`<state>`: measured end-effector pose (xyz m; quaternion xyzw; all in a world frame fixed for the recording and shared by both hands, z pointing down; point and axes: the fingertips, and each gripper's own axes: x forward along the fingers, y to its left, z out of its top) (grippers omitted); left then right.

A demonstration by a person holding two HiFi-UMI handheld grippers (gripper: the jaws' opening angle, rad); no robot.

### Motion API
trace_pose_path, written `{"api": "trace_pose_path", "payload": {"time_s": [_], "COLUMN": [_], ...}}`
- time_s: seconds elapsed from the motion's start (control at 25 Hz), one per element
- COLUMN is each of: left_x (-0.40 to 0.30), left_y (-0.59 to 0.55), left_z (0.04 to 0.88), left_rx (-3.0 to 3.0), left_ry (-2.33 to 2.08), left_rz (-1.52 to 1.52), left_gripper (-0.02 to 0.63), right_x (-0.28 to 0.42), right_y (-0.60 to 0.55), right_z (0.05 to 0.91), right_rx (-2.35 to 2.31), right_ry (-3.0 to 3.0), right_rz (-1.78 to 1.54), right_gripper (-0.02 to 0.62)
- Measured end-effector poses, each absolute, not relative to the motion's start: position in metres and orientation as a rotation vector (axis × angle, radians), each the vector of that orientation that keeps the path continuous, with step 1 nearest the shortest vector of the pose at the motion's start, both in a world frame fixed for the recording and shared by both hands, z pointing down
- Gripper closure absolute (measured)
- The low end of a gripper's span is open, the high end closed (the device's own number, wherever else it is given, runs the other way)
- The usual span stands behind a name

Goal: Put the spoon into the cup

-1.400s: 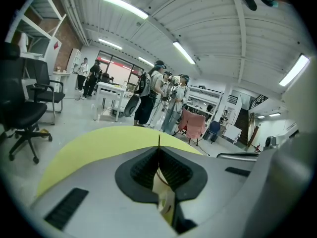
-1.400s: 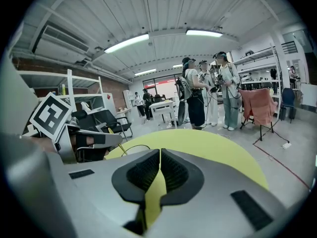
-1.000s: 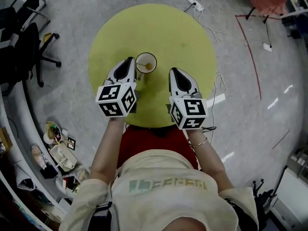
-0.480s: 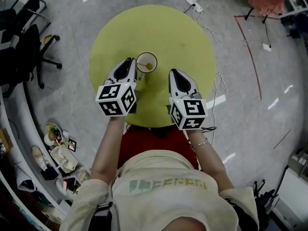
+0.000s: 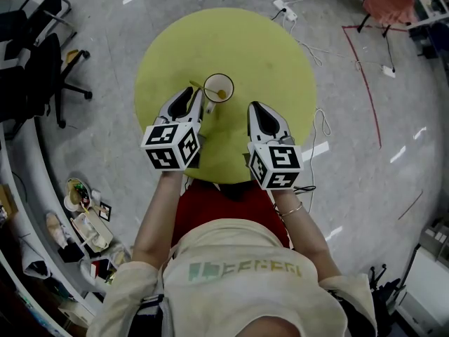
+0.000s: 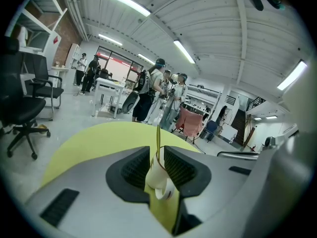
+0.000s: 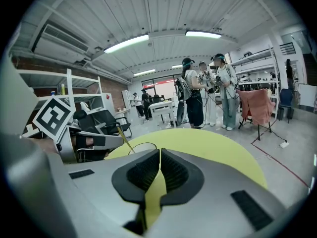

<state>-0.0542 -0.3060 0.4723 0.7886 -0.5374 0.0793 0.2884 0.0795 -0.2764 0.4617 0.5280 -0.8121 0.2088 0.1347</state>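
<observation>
I read left gripper (image 6: 157,150) clamped on cup (image 6: 159,178) handle | spoon (image 6: 158,135) stands in cup, between its jaws | right gripper (image 7: 159,155) closed, empty, cup ahead-left | shirt print (image 5: 245,269) illegible

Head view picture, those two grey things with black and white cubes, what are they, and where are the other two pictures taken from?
They are handheld two-jaw grippers, one in each of a person's hands; the cubes belong to them. The head view looks down from a camera on the person's head; the other pictures come from cameras riding on each gripper. Over the round yellow-green table is a white cup with a thin yellow spoon leaning inside. The left gripper is shut on what looks like the cup's handle; the right gripper is shut and empty.
</observation>
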Motion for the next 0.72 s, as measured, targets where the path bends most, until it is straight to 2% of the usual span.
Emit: {"api": "trace_pose_path", "payload": {"time_s": [0.72], "left_x": [-0.066], "left_y": [-0.266], "left_z": [0.468], "left_rx": [2.154], "left_ry": [-1.415], "left_rz": [0.297], "left_gripper": [0.538], "right_x": [0.065], "right_y": [-0.244], "right_z": [0.452], "right_rx": [1.560], "right_ry": [-2.354], "right_rz": [0.591], "right_gripper": [0.558]}}
